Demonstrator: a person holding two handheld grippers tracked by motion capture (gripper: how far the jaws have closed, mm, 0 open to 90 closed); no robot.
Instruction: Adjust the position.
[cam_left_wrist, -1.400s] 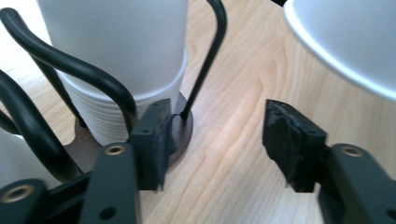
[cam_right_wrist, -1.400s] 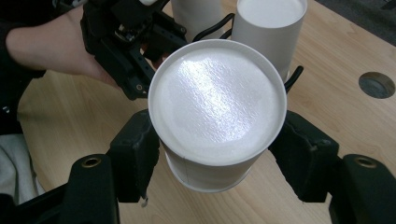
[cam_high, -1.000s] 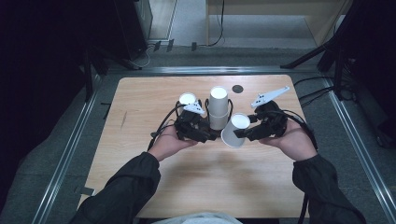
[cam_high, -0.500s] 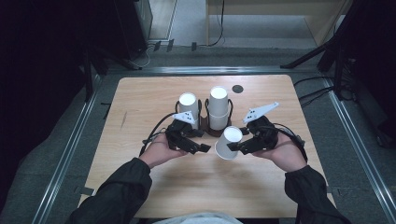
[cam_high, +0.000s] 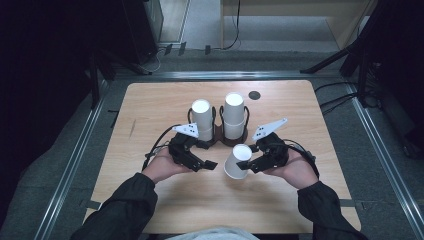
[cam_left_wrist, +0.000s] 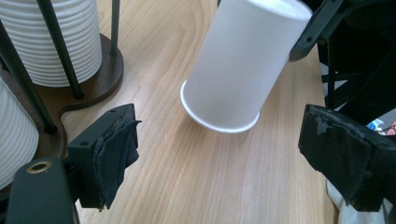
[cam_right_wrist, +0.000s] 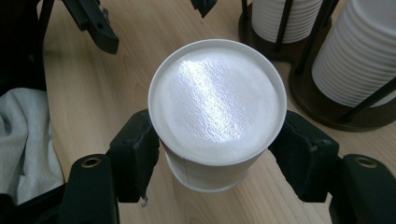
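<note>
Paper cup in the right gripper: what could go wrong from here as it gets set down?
The paper cup hangs tilted, mouth down, its rim just above the table; landing on one edge, it may tip over. The right gripper pinches thin walls, so squeezing could dent them. The open left gripper sits close and could knock it.

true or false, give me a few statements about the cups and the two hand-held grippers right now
1. The right hand-held gripper grips a white paper cup. True.
2. The left hand-held gripper grips that cup too. False: its jaws, which have just been opening, stand apart with nothing between them.
3. The held cup is upside down, bottom up. True.
4. The cup holder carries one stack. False: two stacks stand in it.
5. The held cup is red. False: white.
</note>
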